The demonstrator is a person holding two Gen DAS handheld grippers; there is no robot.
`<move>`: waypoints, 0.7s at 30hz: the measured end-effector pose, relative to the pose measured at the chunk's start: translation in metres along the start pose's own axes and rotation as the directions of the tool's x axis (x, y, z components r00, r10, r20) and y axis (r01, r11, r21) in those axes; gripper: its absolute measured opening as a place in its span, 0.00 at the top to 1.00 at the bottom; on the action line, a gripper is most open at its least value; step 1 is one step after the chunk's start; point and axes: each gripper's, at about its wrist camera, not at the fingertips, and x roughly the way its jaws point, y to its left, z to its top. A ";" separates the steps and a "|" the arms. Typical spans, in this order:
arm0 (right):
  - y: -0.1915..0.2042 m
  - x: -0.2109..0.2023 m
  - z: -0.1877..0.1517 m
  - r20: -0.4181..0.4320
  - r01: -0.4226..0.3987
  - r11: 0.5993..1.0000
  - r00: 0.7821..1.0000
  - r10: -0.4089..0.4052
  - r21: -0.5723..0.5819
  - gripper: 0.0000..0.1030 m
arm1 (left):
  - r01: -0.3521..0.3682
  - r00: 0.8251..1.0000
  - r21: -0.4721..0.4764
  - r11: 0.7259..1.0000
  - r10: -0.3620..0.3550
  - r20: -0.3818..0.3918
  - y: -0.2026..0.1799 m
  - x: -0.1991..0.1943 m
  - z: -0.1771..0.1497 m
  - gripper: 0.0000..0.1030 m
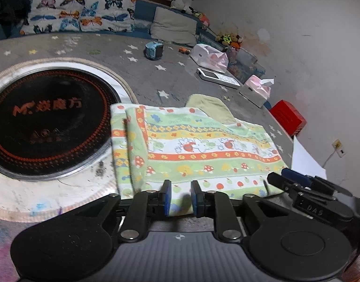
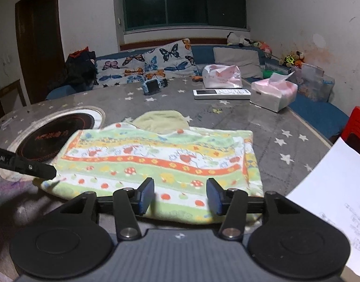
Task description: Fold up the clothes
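Observation:
A patterned cloth (image 1: 198, 150) with green, orange and white stripes, mushrooms and ladybirds lies folded on the grey star-print table; it also shows in the right wrist view (image 2: 161, 159). A plain olive cloth (image 1: 210, 108) peeks out from under its far edge, also seen in the right wrist view (image 2: 161, 119). My left gripper (image 1: 181, 197) is open with its jaws a little apart over the cloth's near edge. My right gripper (image 2: 180, 196) is open wider, over the near edge too. The right gripper's side shows in the left wrist view (image 1: 304, 183).
A round black induction hob (image 1: 46, 122) is set in the table to the left. A tissue box (image 2: 274, 91), a white remote (image 2: 222, 94), a pink bag (image 2: 222, 75) and a blue toy (image 2: 151, 85) stand farther back. White paper (image 2: 332, 188) lies at the right.

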 end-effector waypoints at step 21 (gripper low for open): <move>0.016 0.053 0.032 -0.029 -0.034 0.999 0.999 0.033 -0.042 0.45 | -0.009 1.000 0.006 1.000 0.010 -0.019 0.004 0.005 -0.002 0.77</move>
